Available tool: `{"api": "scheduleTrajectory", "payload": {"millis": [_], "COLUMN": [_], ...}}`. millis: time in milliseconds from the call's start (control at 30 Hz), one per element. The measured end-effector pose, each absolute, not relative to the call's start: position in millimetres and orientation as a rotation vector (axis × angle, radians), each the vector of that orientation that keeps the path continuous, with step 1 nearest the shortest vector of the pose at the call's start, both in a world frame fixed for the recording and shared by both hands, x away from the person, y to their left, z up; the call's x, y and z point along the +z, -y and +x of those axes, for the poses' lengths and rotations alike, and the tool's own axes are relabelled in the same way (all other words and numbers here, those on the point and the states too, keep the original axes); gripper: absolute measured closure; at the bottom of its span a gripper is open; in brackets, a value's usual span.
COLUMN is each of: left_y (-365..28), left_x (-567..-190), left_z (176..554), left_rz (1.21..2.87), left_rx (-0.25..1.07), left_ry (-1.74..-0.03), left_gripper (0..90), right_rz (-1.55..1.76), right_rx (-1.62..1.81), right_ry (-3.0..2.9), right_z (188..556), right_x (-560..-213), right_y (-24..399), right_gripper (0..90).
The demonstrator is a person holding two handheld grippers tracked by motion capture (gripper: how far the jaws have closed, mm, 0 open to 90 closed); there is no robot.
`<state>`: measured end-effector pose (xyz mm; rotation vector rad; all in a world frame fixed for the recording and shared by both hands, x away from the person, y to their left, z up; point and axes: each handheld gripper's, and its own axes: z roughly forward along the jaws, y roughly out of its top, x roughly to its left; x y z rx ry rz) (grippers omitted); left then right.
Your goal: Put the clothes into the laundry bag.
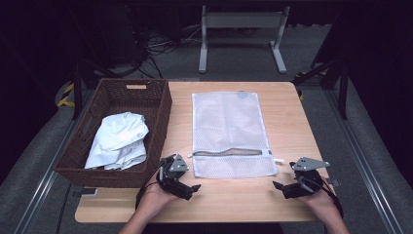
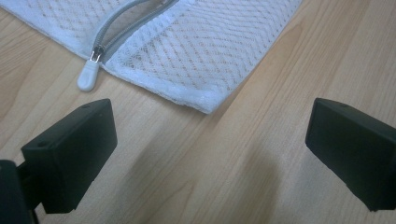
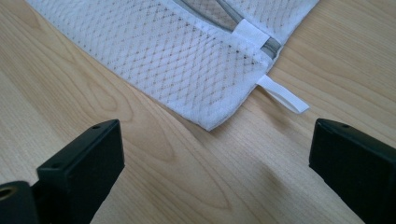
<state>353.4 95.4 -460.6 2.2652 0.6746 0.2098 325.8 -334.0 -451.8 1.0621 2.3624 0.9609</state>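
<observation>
Wooden table (image 1: 292,122), dark floor behind. Mesh bag (image 1: 229,131) flat at centre, basket (image 1: 97,161) with cloth (image 1: 119,141) to its left. Left gripper (image 1: 195,187) and right gripper (image 1: 276,185) near bag's front corners, both gaping, holding nothing.

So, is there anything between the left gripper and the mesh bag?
No. In the left gripper view, bare table separates the left gripper from the mesh bag.

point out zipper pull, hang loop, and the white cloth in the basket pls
zipper pull (image 2: 88,74): left gripper view, on its white tab.
hang loop (image 3: 283,94): right gripper view, mid-strip.
white cloth (image 1: 118,140): high view, middle of the bundle.
</observation>
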Motion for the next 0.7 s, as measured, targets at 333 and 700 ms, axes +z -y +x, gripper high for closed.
{"api": "scheduleTrajectory", "payload": {"millis": [333, 700], "left_y": [-91.2, -84.9], "left_x": [-451.9, -440.2], "left_z": [363.0, 378.6], "left_rz": [2.239, 2.2], "left_rx": [0.198, 0.226], "left_ry": [-0.731, -0.769], "left_gripper": [13.7, 34.7], "right_rz": [1.084, 1.108], "right_rx": [1.002, 1.06], "right_ry": [-2.371, -2.349], "right_z": [333.6, 347.3], "right_x": [-443.7, -432.9], "right_y": [328.5, 324.0], "right_gripper": [7.8, 29.2]}}
